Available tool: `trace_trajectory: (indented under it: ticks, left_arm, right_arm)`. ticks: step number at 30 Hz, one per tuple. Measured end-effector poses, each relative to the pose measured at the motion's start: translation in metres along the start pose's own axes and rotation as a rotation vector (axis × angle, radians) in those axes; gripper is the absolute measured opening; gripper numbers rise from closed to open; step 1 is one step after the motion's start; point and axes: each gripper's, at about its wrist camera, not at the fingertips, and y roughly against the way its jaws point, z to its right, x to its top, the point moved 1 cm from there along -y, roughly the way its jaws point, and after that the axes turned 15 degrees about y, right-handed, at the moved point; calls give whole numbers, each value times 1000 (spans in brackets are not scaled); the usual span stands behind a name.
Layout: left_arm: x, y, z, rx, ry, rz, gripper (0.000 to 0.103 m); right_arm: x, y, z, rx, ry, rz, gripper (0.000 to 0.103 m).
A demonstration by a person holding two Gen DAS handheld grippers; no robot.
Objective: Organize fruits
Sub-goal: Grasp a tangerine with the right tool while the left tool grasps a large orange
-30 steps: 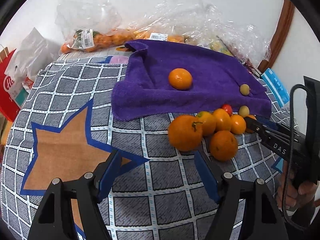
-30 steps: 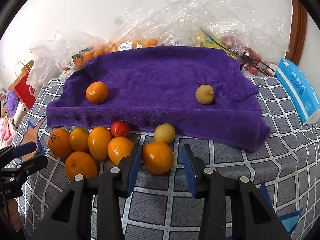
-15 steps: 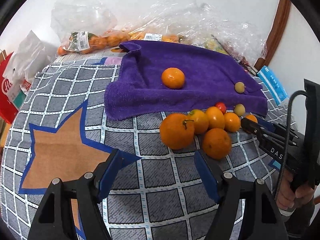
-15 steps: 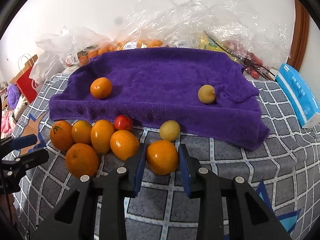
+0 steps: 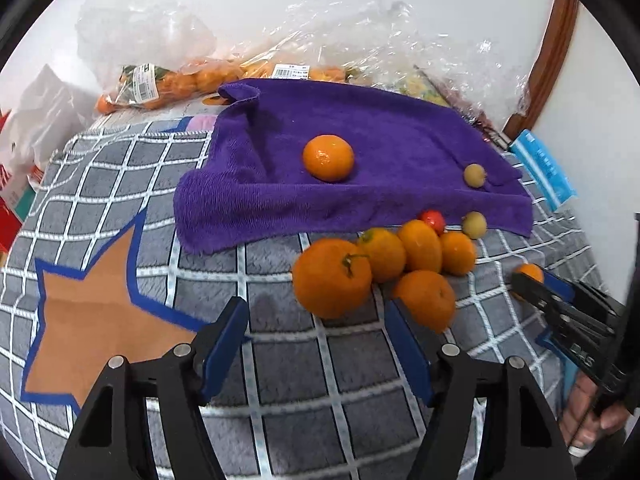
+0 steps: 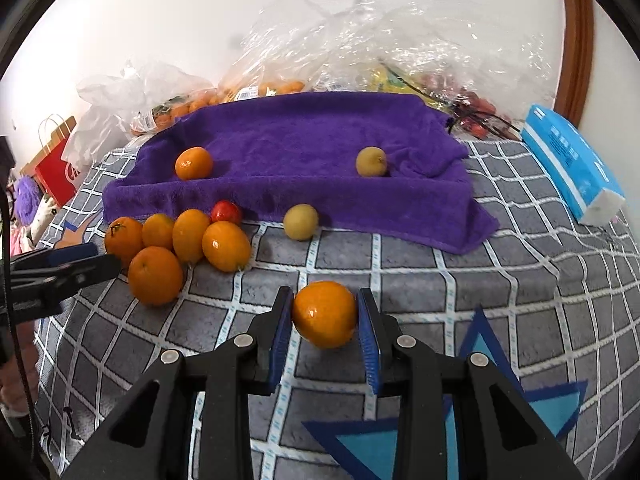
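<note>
Two views, right gripper clamped on an orange at lower centre of its own view, left gripper empty with jaws just narrowing though apart, its view alone showing the tan star, purple towel above.

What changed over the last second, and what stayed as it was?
The right gripper closed on an orange and drew it away from the pile. The left gripper narrowed slightly, empty. The fruit on the purple towel stayed put.
</note>
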Motion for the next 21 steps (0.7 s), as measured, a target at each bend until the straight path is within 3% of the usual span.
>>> trace_trajectory:
  ticks: [9,14,21]
  left_arm:
    - [3,-12,3,3,-2,57,61]
    - [-2,-11,4,-40,-10,103,42]
    - [-2,3,0,-118,10,167,41]
  right_arm:
    - [-6,2,1,22,6,37,32]
    - [-8,6,5,52,-14,66,32]
    - [-8,13,8,59,-34,103,32]
